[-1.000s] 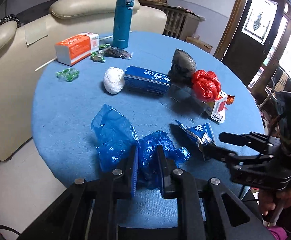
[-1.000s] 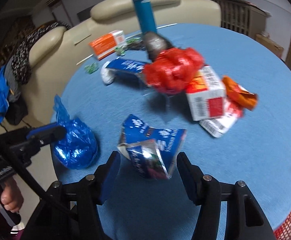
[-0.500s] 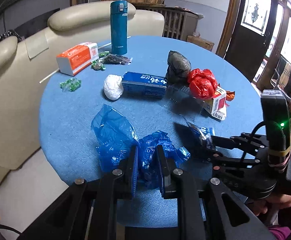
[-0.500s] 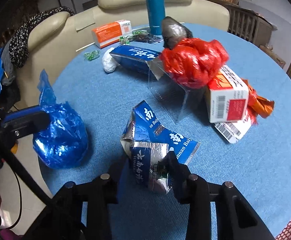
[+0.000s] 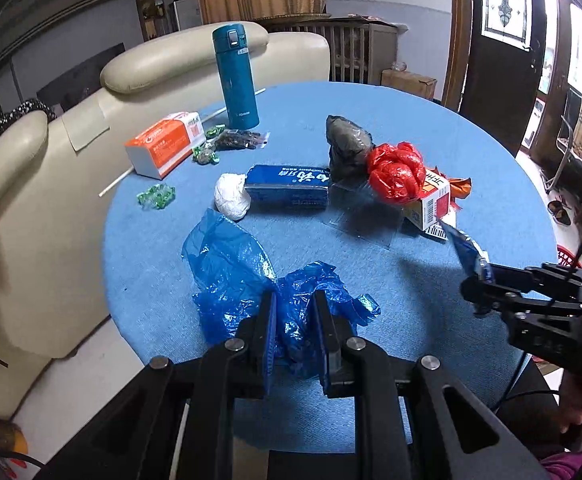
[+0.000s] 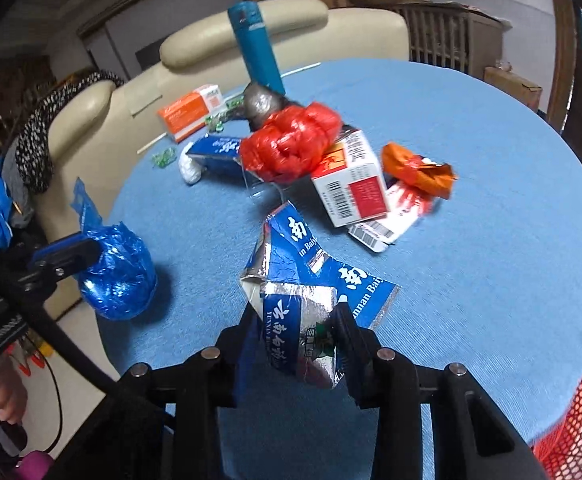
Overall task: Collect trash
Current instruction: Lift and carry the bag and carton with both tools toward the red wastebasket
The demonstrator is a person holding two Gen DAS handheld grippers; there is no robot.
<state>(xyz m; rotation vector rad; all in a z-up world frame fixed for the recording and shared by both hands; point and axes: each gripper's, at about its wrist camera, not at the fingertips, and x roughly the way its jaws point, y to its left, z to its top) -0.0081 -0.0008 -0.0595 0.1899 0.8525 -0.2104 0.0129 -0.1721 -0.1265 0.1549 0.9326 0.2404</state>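
**Both tongs loaded above a round blue table**

A crumpled blue plastic bag (image 5: pixel 247 280) is clamped between the nearly closed jaws of the left gripper (image 5: pixel 294 328), near the table's close rim; in the right wrist view the bag is seen bunched into a ball, hanging at that rim. A flattened blue-and-silver foil carton (image 6: pixel 303 300) is pinched in the right gripper (image 6: pixel 297 344), whose jaws have just been closing and now stand narrow upon it. The carton is held above the blue tablecloth (image 6: pixel 471 240), which lies bare to its right.

Farther in, the middle of the table is crowded: a red plastic bag (image 5: pixel 397 172) rests on a red-and-white box (image 5: pixel 431 204), with a dark grey bag (image 5: pixel 347 146) behind and a long blue box (image 5: pixel 289 186) beside a white wad (image 5: pixel 233 198). A teal flask (image 5: pixel 237 76) and an orange-and-white box (image 5: pixel 165 144) are set near the far rim, by a cream sofa (image 5: pixel 43 208).

Open cloth is left along the near and right rim. A red mesh basket (image 6: pixel 579 412) is seen just off the right rim.

Both grippers are pointed steeply downward, each held in a hand (image 6: pixel 1 394) below the table edge.
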